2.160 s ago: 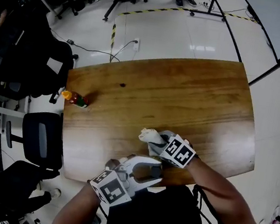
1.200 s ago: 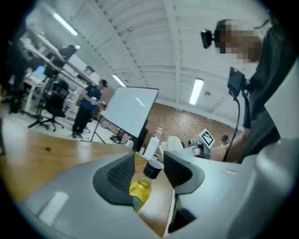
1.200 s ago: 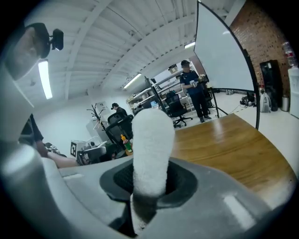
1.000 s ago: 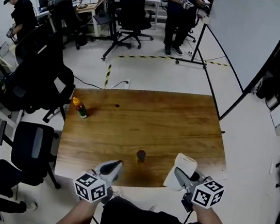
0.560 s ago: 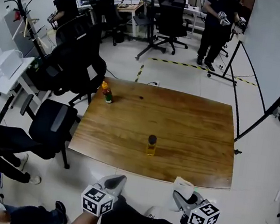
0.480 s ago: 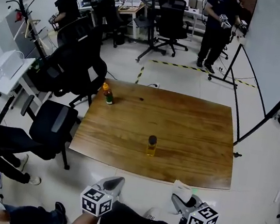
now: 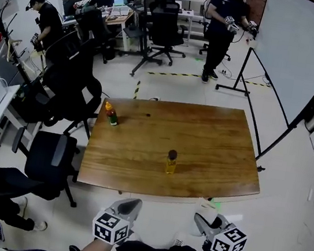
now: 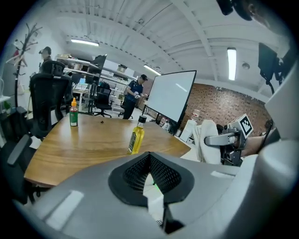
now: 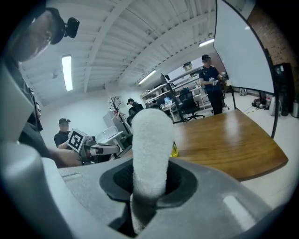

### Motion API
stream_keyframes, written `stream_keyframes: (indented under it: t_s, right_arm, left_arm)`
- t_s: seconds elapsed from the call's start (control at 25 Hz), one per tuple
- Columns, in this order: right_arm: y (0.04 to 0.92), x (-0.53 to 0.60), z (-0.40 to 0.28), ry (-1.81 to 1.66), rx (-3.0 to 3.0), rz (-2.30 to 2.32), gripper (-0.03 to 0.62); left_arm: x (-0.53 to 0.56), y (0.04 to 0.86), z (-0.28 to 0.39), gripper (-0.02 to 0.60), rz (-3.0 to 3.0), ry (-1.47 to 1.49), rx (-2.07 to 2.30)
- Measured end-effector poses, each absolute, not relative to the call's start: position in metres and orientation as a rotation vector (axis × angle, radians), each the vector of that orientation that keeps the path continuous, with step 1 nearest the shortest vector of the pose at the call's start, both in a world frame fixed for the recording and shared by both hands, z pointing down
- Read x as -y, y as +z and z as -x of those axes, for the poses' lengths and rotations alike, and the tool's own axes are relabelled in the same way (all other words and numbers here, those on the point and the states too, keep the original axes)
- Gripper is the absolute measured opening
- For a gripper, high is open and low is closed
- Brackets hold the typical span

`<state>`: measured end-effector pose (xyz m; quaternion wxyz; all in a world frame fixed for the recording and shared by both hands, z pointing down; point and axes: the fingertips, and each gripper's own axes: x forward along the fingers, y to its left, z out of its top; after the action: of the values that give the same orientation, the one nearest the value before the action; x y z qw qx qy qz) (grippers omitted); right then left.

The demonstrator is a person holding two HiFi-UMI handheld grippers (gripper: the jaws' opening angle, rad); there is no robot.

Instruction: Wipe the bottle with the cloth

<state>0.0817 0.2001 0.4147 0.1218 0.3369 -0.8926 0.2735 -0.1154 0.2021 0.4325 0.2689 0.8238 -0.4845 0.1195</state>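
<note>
Right gripper (image 7: 202, 220) clamps cloth (image 9: 149, 144); bottle (image 7: 171, 161) upright on table (image 7: 218, 143), apart.

Yellow btl (image 7: 171, 162) upright; white cloth (image 9: 149, 144) in R hand-held gripper (image 9: 149, 182).

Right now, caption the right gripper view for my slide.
Right gripper clamps the white cloth; yellow bottle peeks from behind it on the wooden table.

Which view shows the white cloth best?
The right gripper view: the white fluffy cloth stands large, clamped in the right gripper. The left gripper view shows it small, at the side. The head view hardly shows it.
</note>
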Motion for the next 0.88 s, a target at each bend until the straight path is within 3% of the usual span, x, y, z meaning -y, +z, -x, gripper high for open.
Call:
stream_keyframes:
  t_s: [0.88]
  right_arm:
    - [0.416,-0.220,-0.077,0.787,2.591,-1.000,0.072]
  left_arm:
    - [-0.219,0.432,0.112,0.016,-2.255,0.264,1.241]
